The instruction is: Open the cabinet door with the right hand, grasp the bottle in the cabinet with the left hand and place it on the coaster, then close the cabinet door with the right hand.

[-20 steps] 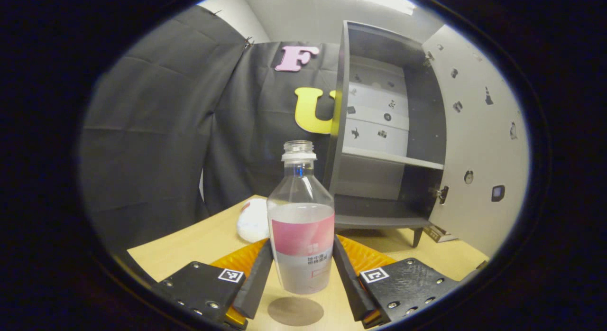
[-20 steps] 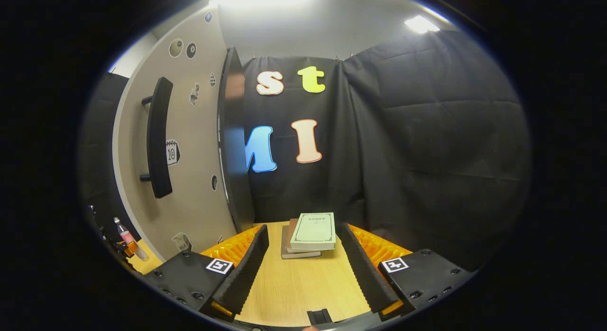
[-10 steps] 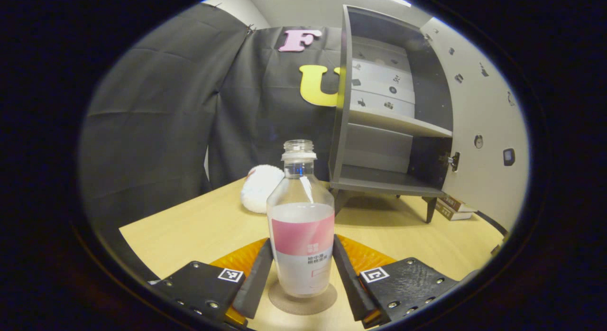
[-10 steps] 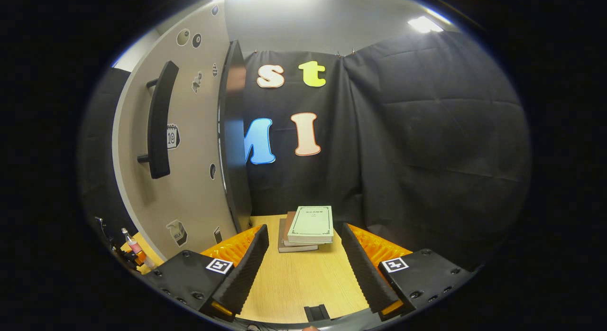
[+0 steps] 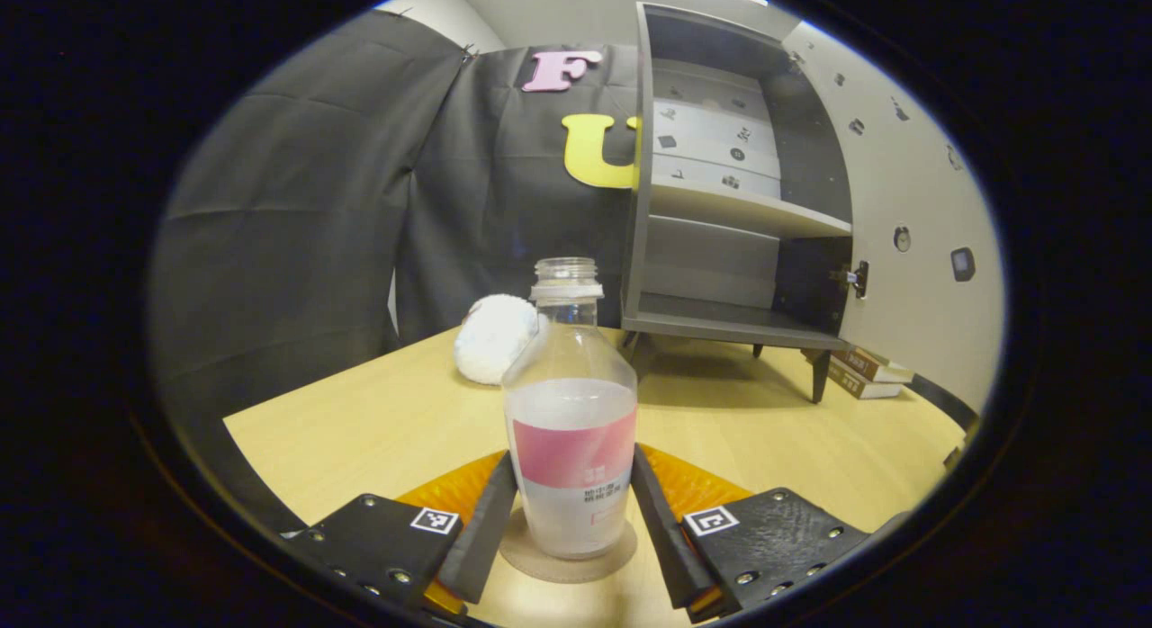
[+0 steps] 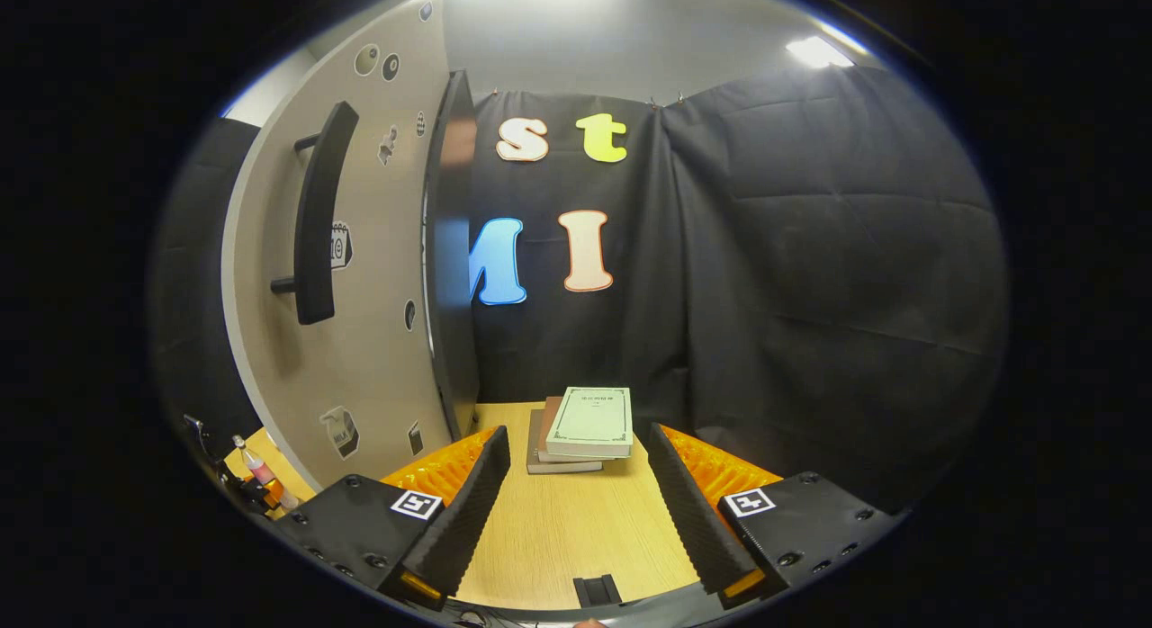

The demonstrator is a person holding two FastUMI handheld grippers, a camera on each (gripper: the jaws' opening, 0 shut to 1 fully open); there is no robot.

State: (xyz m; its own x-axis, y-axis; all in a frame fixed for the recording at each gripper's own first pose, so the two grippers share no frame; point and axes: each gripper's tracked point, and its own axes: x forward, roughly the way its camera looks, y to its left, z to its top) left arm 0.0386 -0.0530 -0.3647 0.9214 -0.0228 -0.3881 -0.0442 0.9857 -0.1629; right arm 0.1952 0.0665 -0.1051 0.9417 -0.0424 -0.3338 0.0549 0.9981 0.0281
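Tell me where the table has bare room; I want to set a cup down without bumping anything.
Bare tabletop lies left of the bottle, below the white ball, and again between the bottle and the cabinet legs. It is crowded at the coaster and by the books under the door.

One bottle (image 5: 571, 448), one coaster (image 5: 567, 559), one cabinet (image 5: 729, 205), two books (image 6: 589, 423).

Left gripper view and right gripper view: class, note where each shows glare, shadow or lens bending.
Left gripper view: the cabinet casts a soft shadow on the table beneath it, and its straight sides lean from fisheye bending. Right gripper view: ceiling lights blow out to white glare at the top, and the cabinet door bows into a curve.
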